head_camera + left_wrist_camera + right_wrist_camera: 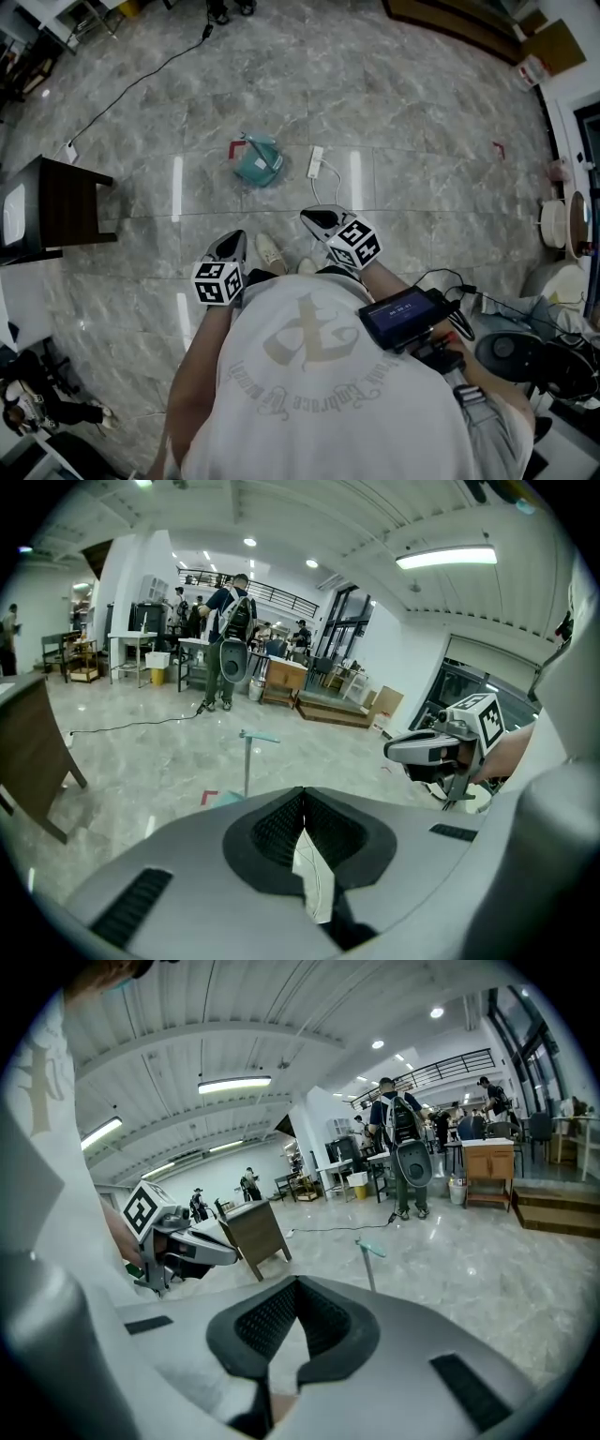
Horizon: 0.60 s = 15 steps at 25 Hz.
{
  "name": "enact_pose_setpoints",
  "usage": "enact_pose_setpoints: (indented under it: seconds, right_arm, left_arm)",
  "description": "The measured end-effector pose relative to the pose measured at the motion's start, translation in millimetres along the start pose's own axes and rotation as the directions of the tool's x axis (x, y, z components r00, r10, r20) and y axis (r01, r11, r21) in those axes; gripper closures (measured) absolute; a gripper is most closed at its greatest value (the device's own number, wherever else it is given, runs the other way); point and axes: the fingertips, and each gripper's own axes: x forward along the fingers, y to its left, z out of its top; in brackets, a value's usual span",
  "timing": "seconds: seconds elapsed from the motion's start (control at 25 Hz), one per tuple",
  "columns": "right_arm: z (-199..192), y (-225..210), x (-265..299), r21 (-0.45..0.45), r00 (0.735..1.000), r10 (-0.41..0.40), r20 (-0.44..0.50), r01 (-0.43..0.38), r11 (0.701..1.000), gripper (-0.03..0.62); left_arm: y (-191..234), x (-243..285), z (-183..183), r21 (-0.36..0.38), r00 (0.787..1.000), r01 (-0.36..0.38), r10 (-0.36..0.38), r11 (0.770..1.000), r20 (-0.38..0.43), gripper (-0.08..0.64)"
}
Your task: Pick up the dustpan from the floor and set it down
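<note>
The teal dustpan (258,161) sits flat on the grey marble floor (422,122). Its thin handle (247,761) stands upright with a short teal grip on top.

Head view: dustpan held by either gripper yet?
No, the teal dustpan sits on the floor, apart from the left gripper and right gripper.

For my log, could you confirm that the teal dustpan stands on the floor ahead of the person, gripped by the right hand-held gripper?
Not gripped: in the right gripper view the right hand-held gripper is shut on nothing, and the head view shows the dustpan standing apart on the floor ahead of the person.
</note>
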Motion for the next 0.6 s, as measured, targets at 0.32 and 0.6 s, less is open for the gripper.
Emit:
enact_pose_setpoints:
  seconds: [0.32, 0.6]
  right_arm:
    - [17.1, -11.6, 33.5, 0.003, 0.999, -0.031, -0.032, 0.031, 1.0, 0.575]
    - [40.8, -19.9, 55.7, -0.018, 0.997, -0.067, -0.038, 0.066, 0.998, 0.575]
  left_arm:
    - [38.3, 14.1, 20.1, -0.012, 1.0, 0.023, -0.023, 1.0, 0.007, 0.548]
    - [68.0, 19.9, 34.8, -0.031, 0.999, 0.034, -0.033, 0.999, 0.021, 0.548]
